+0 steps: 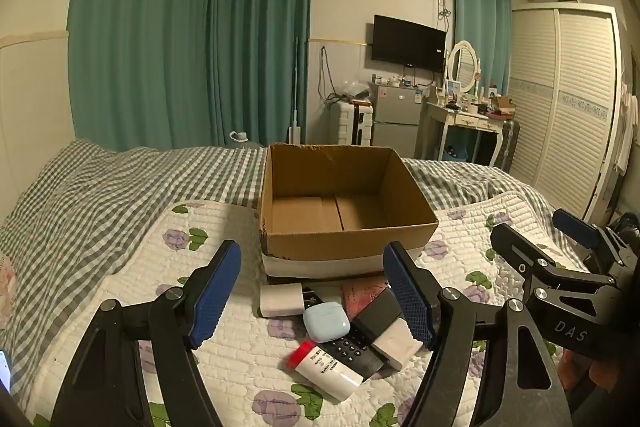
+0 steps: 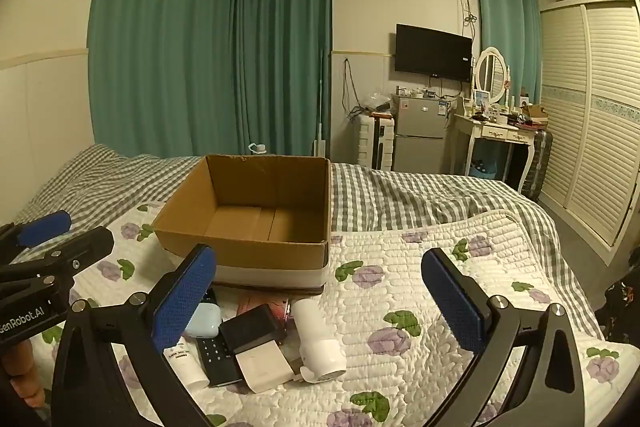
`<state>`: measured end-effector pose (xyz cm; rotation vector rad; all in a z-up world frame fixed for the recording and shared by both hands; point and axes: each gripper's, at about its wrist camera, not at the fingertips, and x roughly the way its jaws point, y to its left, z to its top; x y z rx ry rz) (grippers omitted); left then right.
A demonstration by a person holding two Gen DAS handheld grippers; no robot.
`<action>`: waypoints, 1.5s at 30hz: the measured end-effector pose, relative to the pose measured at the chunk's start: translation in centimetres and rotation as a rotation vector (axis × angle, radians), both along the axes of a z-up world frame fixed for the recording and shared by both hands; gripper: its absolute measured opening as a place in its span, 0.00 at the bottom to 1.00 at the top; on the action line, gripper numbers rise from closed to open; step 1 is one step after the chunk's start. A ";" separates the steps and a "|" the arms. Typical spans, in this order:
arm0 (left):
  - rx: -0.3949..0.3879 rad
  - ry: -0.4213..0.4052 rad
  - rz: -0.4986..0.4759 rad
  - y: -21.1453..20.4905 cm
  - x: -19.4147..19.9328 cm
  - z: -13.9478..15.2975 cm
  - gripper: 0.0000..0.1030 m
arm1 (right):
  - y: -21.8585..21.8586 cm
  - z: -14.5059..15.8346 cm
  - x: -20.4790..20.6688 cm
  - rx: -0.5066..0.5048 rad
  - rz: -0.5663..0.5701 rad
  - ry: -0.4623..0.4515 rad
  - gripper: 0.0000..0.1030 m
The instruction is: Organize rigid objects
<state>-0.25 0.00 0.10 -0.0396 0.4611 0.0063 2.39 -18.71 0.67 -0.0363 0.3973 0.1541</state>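
An open, empty cardboard box (image 1: 344,231) (image 2: 244,251) stands on the floral quilt. In front of it lies a pile: a white charger (image 1: 282,299), a pale blue earbud case (image 1: 326,321) (image 2: 204,319), a black remote (image 1: 352,347) (image 2: 216,355), a white tube with a red cap (image 1: 324,367), a black-and-white block (image 1: 390,327) (image 2: 256,343) and a white cylinder (image 2: 320,339). My left gripper (image 1: 316,295) is open and empty above the pile. My right gripper (image 2: 320,299) is open and empty, above the pile's right side.
The floral quilt (image 2: 420,291) lies over a grey checked bedsheet (image 1: 100,195). Beyond the bed stand a suitcase (image 2: 376,139), a small fridge (image 2: 420,139), a dressing table (image 2: 500,135) and a wardrobe (image 2: 592,107). Teal curtains (image 1: 192,39) cover the far wall.
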 end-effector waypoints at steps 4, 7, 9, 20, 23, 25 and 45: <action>0.001 0.002 0.003 0.2 0.0 0.1 0.74 | 0.0 -0.1 0.0 -0.003 0.004 0.006 1.00; 0.001 0.001 0.002 0.2 0.0 0.1 0.74 | 0.0 -0.2 0.0 -0.003 0.004 0.006 1.00; 0.002 0.002 0.003 0.1 0.1 0.2 0.74 | 0.0 -0.2 0.0 -0.001 0.006 0.006 1.00; 0.004 -0.001 0.005 0.5 0.1 0.3 0.74 | 0.2 -0.2 -0.1 -0.003 0.005 0.010 1.00; 0.005 -0.002 0.005 0.5 0.1 0.3 0.74 | 0.2 -0.2 -0.1 -0.003 0.007 0.012 1.00; 0.005 -0.002 0.006 0.6 0.1 0.3 0.74 | 0.2 -0.2 0.0 -0.002 0.009 0.012 1.00; 0.007 -0.002 0.007 0.6 0.2 0.3 0.74 | 0.3 -0.4 0.2 -0.002 0.016 0.032 1.00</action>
